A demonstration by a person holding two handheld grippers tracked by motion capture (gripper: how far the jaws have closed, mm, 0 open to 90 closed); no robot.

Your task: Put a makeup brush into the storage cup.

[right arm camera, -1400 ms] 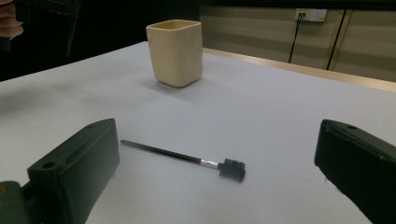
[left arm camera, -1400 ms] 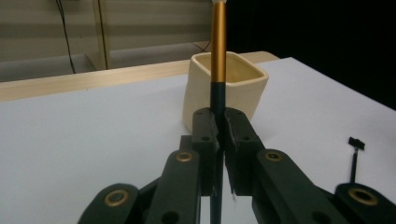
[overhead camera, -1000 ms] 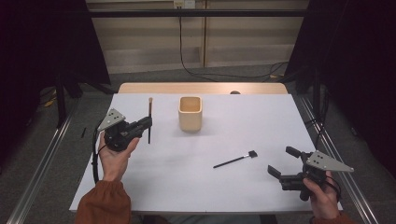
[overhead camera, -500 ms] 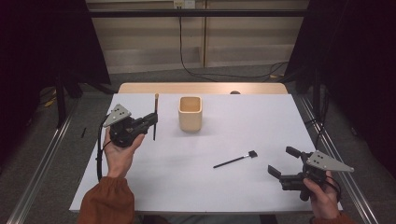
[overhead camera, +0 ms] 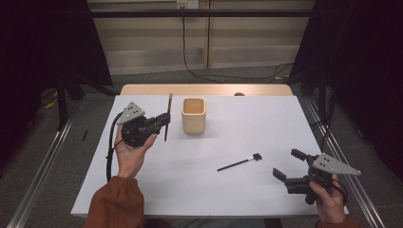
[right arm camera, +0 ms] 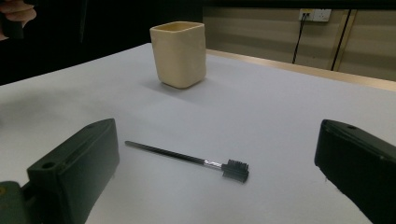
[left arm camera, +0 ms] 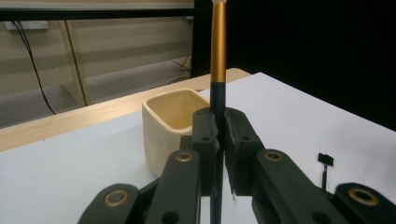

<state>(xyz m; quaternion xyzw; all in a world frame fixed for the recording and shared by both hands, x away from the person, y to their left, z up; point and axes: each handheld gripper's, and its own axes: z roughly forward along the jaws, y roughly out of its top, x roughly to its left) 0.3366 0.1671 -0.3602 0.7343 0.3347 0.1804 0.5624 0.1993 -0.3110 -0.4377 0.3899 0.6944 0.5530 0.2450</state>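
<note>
My left gripper (overhead camera: 164, 118) was closed on the gold-handled brush (left arm camera: 218, 56), held upright just left of the beige cup (overhead camera: 193, 115). I judged it should go above the opening before lowering. My right gripper (overhead camera: 294, 168) rested wide open, empty.

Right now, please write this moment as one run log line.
left gripper: shut on brush, upright | cup: beside it | right gripper: open | small brush: flat on table
</note>
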